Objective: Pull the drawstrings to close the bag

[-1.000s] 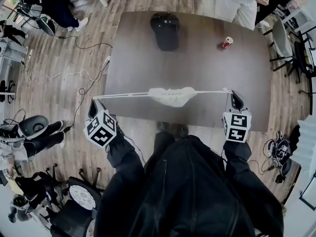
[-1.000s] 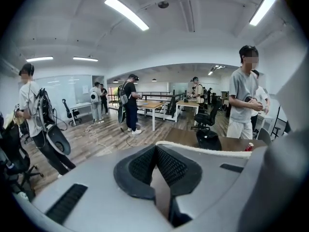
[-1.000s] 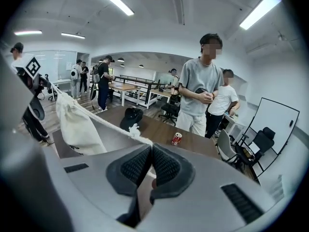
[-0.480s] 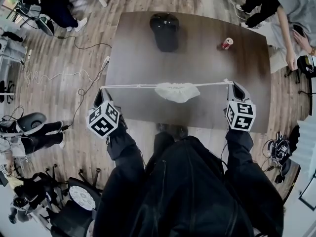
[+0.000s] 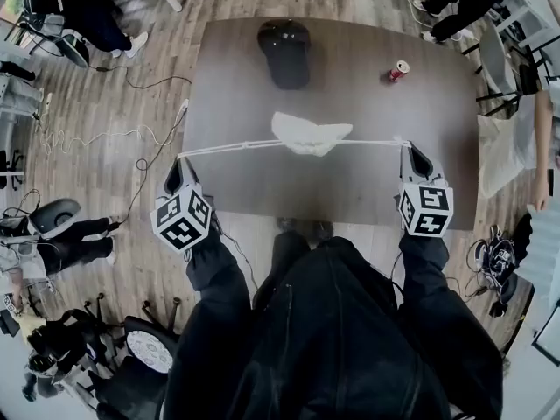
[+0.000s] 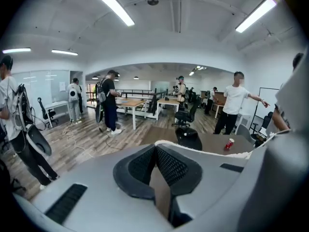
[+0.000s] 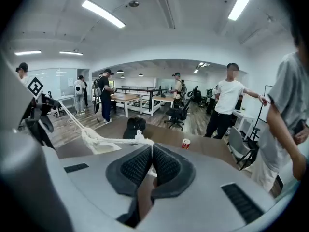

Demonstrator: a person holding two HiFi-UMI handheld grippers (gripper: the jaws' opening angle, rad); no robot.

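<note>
Wood-plank floor (image 5: pixel 131 59) out at nine o'clock, loose cables (image 5: pixel 87 134) trailing across it. Left gripper (image 5: pixel 178 171), jaws pressed together on the left drawstring (image 5: pixel 232 148), cord pulled taut. Centre of the dark table (image 5: pixel 350 191), the white bag (image 5: pixel 311 133), gathered on the line. Black item (image 5: pixel 284 49) at twelve o'clock of it, red can (image 5: pixel 399 70) at two. Right gripper (image 5: pixel 418 160), at the bag's three o'clock, pinches the right drawstring (image 5: pixel 372 143). People (image 7: pixel 227 105) stand among office desks (image 6: pixel 128 102) beyond.

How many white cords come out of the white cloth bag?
2. One white cord runs from the white cloth bag to the left gripper, the other to the right gripper; both grippers are shut on them.
</note>
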